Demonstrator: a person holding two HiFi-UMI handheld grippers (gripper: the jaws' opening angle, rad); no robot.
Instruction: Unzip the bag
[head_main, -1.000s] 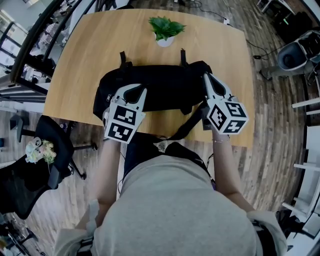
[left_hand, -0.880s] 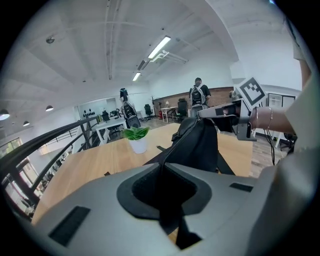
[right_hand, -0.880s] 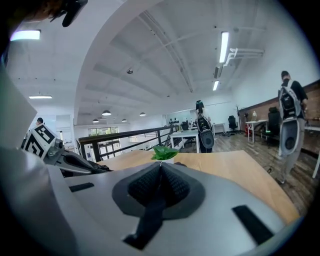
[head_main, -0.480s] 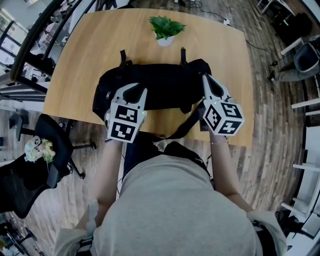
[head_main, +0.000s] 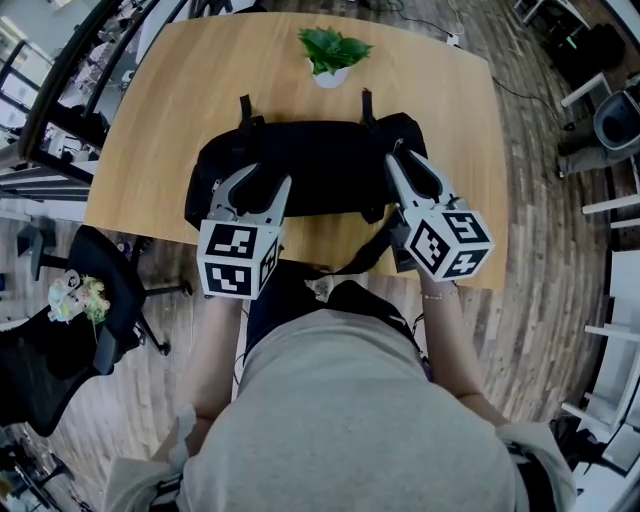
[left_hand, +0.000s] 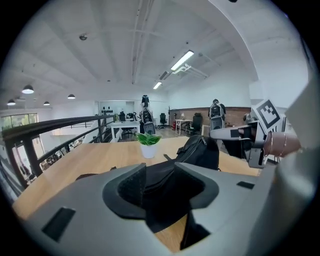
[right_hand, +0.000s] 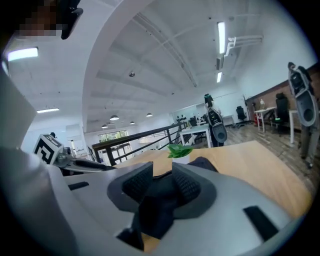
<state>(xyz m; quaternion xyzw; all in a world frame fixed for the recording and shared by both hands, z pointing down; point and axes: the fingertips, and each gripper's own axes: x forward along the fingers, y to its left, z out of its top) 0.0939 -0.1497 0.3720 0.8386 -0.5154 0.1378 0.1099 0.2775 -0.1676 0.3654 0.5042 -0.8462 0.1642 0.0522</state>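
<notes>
In the head view, the black bag (head_main: 320, 165) lies lengthwise on the wooden surface (head_main: 180, 90), directly ahead of both tools, with a potted plant (head_main: 333, 52) beyond it. The left tool (head_main: 262, 182) is over the bag's left end and the right tool (head_main: 405, 165) over its right end, probably so that one can steady the fabric while the other works the zip pull, which I cannot pick out. In the left gripper view, the jaws have just been opening and stand spread; black fabric shows in the gap, but the pads do not press it. In the right gripper view, the jaws have likewise just been opening and stand apart, with dark fabric between them, unpinched.
</notes>
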